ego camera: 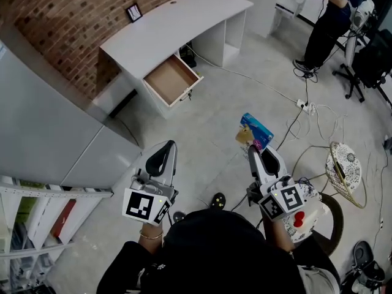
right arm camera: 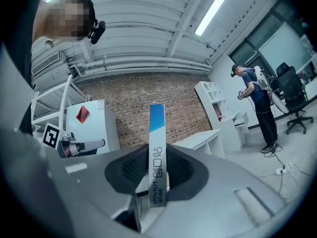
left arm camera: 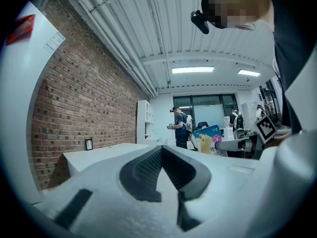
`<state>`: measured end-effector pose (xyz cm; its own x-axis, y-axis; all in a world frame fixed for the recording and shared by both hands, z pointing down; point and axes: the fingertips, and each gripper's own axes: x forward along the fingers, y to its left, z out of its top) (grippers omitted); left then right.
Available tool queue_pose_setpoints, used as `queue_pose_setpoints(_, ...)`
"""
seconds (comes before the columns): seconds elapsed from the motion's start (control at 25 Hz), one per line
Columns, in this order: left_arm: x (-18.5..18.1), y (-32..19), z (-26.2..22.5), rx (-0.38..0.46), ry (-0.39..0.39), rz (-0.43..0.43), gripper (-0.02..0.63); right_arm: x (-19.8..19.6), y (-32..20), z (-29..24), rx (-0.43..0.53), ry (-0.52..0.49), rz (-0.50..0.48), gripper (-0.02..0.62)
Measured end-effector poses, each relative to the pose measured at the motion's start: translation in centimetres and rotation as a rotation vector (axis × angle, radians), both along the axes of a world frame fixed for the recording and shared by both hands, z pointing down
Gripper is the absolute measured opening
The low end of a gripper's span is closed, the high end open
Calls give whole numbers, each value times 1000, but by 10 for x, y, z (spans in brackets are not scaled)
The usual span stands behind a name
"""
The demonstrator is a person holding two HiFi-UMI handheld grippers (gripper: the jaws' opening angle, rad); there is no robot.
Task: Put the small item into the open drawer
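Head view shows right gripper (ego camera: pixel 253 154) clamped on the small blue box (ego camera: pixel 256 131), held up over the floor well apart from the open drawer (ego camera: pixel 171 80) of the white desk (ego camera: pixel 177 23); left gripper (ego camera: pixel 167 147) jaws together, empty.

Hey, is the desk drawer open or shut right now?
Open. In the head view the drawer is pulled out from under the white desk, and its brown inside shows from above.
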<state>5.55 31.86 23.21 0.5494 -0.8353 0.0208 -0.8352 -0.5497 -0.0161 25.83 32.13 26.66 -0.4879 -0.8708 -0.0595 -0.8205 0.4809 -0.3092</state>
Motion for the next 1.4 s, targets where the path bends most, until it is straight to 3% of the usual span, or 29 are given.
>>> queue_pose_setpoints(0.4,40,-14,2,-14,-21,8,-9,47,-14,8,-17,-27,19,100)
queue_pose_setpoints(0.88,43,-31,10,-21,-21,52,-9,54,-20,15,-33,-37,74,100)
queue_pose_setpoints(1.4,72,-126,12,-11,21,171,-9,76,-81,4,-25,8,178,100)
